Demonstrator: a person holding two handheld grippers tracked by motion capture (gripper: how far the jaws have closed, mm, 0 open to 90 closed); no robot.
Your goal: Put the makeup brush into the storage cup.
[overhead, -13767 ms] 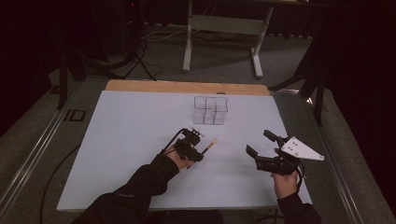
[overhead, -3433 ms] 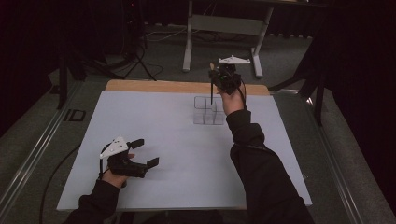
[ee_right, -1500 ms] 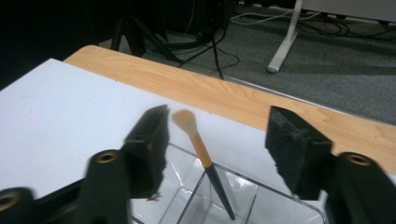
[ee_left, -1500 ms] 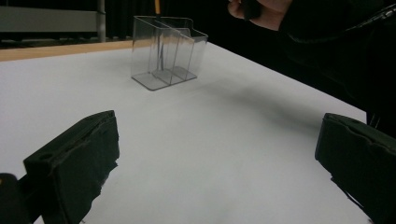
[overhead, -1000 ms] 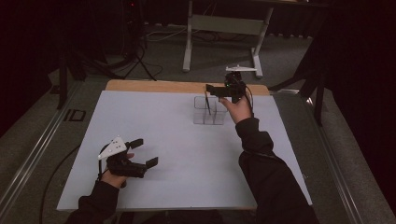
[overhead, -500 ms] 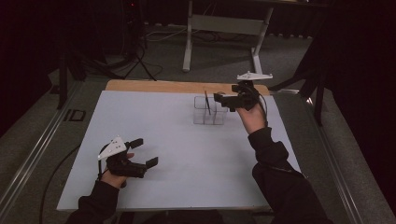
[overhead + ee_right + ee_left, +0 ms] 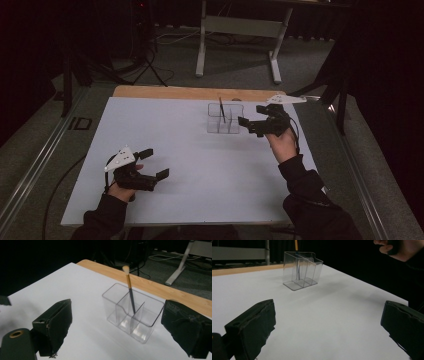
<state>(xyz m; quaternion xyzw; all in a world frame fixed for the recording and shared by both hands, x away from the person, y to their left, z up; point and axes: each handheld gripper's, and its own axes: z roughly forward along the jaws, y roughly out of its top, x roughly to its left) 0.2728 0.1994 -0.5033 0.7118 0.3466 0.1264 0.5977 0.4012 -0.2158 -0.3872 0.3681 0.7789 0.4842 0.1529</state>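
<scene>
We see the right gripper (image 7: 248,124) right of centre in the high view, jaws wide apart, nothing between them, just beside the clear organizer (image 7: 225,118). In the right gripper view its jaws frame that organizer at centre frame. The left gripper (image 7: 153,163) sits lower left of the high view, jaws apart too, empty, low over the white table (image 7: 200,165), well apart from the organizer. A brush (image 7: 130,291) stands tilted in one of the organizer's compartments, pale tip up, handle leaning on a divider. In the left gripper view we find the organizer (image 7: 301,270) upper centre and the person's other hand (image 7: 398,248) at the upper right corner.
</scene>
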